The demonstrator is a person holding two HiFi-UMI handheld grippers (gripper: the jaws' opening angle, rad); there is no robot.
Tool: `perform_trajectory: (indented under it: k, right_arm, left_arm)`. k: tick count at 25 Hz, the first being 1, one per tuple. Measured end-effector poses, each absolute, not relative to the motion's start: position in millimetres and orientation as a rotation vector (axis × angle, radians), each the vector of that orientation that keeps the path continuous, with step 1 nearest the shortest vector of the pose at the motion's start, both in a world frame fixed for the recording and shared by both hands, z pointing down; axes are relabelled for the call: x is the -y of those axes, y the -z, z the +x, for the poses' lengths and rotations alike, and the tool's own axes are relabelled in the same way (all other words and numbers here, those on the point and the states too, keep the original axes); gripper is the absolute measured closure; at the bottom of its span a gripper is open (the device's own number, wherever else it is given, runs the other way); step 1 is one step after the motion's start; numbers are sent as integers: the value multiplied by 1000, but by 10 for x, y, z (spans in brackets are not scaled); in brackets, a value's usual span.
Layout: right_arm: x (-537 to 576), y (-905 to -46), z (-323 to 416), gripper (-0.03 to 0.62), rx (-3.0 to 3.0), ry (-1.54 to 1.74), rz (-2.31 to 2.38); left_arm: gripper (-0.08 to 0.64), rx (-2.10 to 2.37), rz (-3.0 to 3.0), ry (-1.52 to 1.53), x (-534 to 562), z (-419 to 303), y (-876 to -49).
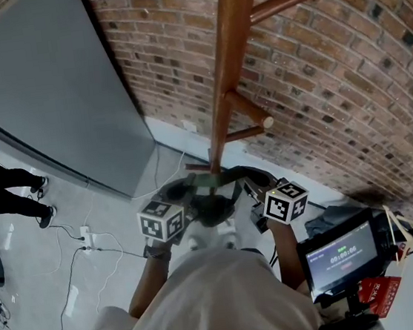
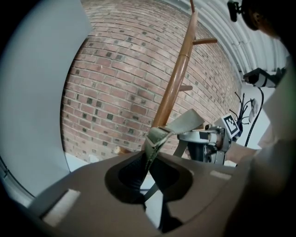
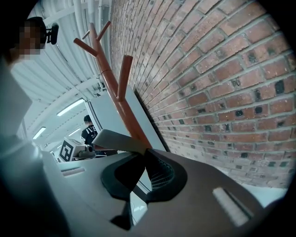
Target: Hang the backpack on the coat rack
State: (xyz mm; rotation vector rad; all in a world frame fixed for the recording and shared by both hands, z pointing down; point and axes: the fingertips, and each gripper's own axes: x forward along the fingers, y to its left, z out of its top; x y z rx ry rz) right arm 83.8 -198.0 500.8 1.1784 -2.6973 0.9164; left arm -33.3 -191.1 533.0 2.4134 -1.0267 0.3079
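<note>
Wood coat rack (image 1: 226, 68): upright pole by the brick wall (image 1: 344, 69), on the far side of both claws. Pegs slant up from the pole, and the pale-tipped lower peg (image 1: 250, 110) looks like the closest one.
Backpack (image 1: 213, 206): held in the air between the two claws, near the person and low against the pole. Only the dark top shows, the body is hidden under the hands.
Strap (image 2: 178, 125): grey-green webbing running from one claw to the other, not on any peg yet.
Left claw (image 2: 148, 169): closed down on one end of the strap, webbing bunched between the pads.
Right claw (image 3: 142, 166): almost fully closed, pinching the flat strap at the other end.
Step in hand: likely bringing the strap up to a peg, hang not done.
Do it well:
- grip: both pinches firm.
- spacing: claws apart so the strap makes an open span.
- lift: raise the span above the peg tip.
- approach: push it far toward the pole.
- set down: lower it so the webbing seats in the crook where peg meets pole.
- release: let go only once the peg carries the weight.
Risk: thin webbing could slip from the pads under the load, and a swinging bag could knock the pole.
</note>
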Motion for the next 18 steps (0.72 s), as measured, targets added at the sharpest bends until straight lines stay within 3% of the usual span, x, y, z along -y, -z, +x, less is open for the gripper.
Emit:
perform_trajectory:
  k: [18]
  right_arm:
    - [2014, -5173, 693, 581, 2648, -934, 1124]
  left_arm:
    - [537, 981, 2430, -360, 1966, -227, -5463]
